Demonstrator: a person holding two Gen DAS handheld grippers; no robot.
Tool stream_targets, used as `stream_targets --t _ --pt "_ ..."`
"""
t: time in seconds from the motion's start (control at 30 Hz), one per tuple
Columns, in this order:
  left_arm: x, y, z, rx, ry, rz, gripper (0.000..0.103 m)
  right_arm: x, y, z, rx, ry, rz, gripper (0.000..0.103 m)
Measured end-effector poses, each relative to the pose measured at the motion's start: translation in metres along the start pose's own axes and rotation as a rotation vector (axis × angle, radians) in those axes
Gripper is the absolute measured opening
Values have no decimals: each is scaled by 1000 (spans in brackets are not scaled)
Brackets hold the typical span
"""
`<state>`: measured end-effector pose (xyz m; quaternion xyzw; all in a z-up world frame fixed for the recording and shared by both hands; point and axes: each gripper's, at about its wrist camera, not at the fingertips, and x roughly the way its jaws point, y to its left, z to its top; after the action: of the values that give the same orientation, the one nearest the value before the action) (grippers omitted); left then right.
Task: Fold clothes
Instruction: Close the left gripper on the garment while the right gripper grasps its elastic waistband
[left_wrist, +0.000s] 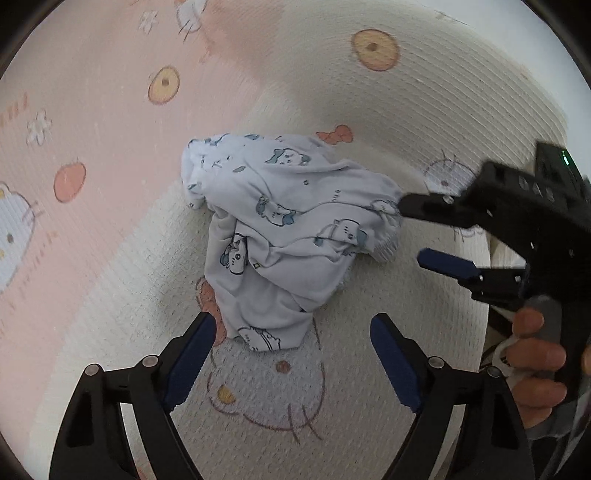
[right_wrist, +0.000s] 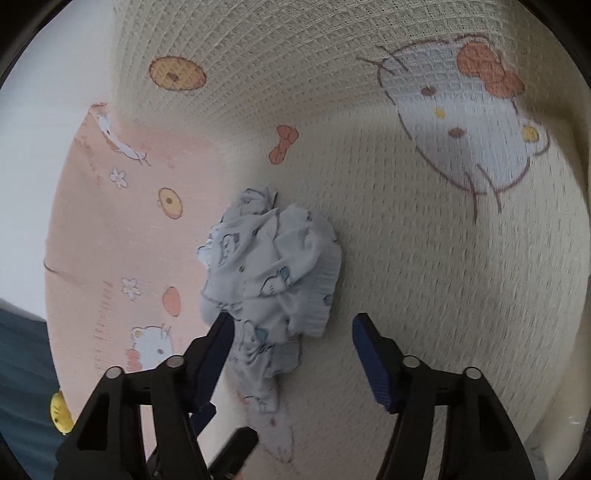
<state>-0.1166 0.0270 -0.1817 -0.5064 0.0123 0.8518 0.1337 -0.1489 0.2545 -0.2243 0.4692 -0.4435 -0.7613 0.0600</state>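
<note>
Evidently no fold was in place: the pale blue printed garment (left_wrist: 284, 236) lay crumpled on the cartoon-print mat (left_wrist: 369, 406), while the left gripper (left_wrist: 293, 360) and right gripper (right_wrist: 291, 354) hovered beside it with jaws spread, holding nothing.

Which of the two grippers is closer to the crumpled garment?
The right gripper: its upper finger reaches the garment at its right edge. The left gripper sits open just short of the cloth's near end.

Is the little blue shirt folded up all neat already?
No, the pale blue garment lies crumpled in a heap on the cartoon-cat blanket, with both grippers open and empty.
</note>
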Motion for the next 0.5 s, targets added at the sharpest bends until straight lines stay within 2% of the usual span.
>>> stream_targets --t 0.13,0.23,0.33,0.5 --pt "9 7 8 -65 21 -14 85 -1 -18 7 86 -7 14 53" --pt "16 5 11 -66 21 -14 85 6 -20 10 119 3 50 53" --pt "21 -1 13 -39 22 4 85 9 -16 9 115 10 79 53" --pt "30 -18 17 47 10 24 85 20 -14 11 109 22 79 53"
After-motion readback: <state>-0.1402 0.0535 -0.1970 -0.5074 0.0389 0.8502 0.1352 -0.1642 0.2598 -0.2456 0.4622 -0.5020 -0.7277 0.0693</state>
